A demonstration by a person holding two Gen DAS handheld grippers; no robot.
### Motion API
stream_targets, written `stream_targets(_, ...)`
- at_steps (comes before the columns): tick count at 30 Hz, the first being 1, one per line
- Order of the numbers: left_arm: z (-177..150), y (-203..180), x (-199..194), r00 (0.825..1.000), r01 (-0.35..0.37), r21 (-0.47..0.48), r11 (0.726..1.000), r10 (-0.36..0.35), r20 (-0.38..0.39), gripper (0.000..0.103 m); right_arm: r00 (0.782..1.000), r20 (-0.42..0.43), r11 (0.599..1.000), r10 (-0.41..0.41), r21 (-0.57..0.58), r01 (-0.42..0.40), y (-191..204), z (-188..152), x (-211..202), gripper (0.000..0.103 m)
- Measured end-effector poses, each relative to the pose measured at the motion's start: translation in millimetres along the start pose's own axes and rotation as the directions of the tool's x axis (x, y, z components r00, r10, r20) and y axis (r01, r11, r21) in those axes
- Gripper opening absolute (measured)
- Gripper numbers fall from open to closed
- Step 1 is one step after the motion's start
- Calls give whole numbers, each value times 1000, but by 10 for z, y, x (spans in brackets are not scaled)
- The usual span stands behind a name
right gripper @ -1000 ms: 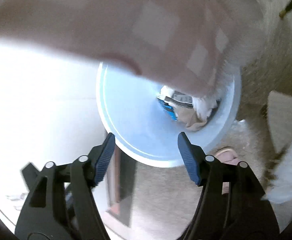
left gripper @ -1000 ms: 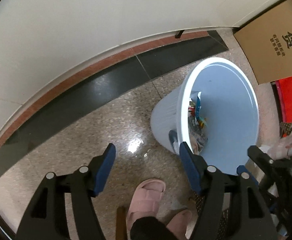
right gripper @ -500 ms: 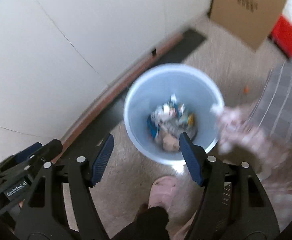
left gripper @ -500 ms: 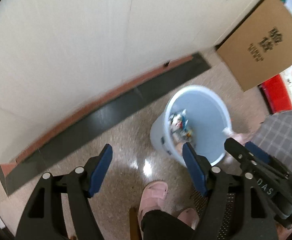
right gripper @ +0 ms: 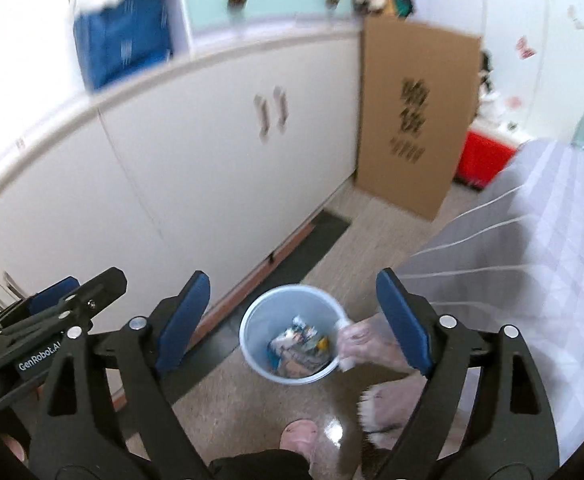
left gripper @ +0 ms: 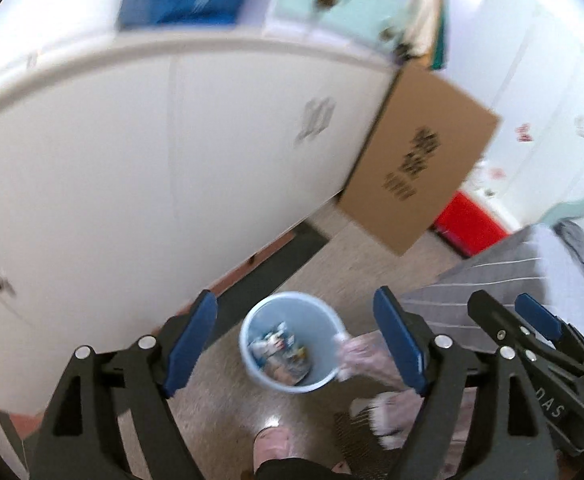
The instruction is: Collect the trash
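Observation:
A pale blue waste bin (left gripper: 251, 364) stands on the floor below both grippers, also in the right wrist view (right gripper: 251, 344). It holds a heap of crumpled wrappers and paper trash (left gripper: 279, 354) (right gripper: 298, 344). My left gripper (left gripper: 296, 340) is open and empty, high above the bin. My right gripper (right gripper: 294, 320) is open and empty too, equally high. Each gripper shows in the other's view: the right (left gripper: 532, 332), the left (right gripper: 51, 308).
White cabinets (right gripper: 211, 152) run along the left. A flat cardboard sheet (left gripper: 420, 164) leans on them, with a red box (left gripper: 472, 224) behind. A grey striped cloth (right gripper: 512, 264) and pinkish fabric (left gripper: 368, 356) lie right of the bin. My slippered foot (right gripper: 300, 432) is below.
Both grippers have risen well away from the bin, which now looks small. The pale item that filled the right wrist view one second ago is gone from it.

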State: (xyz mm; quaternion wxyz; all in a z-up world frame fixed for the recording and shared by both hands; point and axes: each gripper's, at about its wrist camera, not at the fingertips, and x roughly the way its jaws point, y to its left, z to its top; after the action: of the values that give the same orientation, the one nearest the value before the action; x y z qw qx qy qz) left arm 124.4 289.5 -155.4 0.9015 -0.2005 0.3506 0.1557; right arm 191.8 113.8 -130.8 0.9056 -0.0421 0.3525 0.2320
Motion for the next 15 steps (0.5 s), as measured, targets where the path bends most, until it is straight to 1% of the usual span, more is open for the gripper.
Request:
stream_targets(3, 50, -387, -431, 998, 23, 68, 997, -27, 63, 82, 997, 72, 1000, -23, 20, 22, -193, 57, -514, 88)
stream_targets(6, 40, -699, -857, 990, 24, 117, 993, -40, 133, 84, 989, 139, 998, -59, 42, 54, -415, 76, -1016, 90)
stream_targets(10, -34, -1082, -1340, 978, 49, 180, 982, -84, 193, 87, 970, 206, 990, -129, 75, 116, -682, 45, -1641, 93)
stream_targets(12, -107, -1232, -1606, 970, 52, 214, 976, -100, 219, 88, 958, 239, 986, -158, 88, 141, -803, -36, -1944, 93)
stream_targets(13, -130, -1318, -1712, 967, 53, 229, 972, -107, 230, 90, 954, 248, 984, -170, 93, 151, -832, -76, -2023, 94)
stream_targets(15, -195, -1494, -1940, 959, 48, 267, 963, -119, 256, 92, 945, 273, 982, -181, 105, 157, -936, -164, -2282, 94)
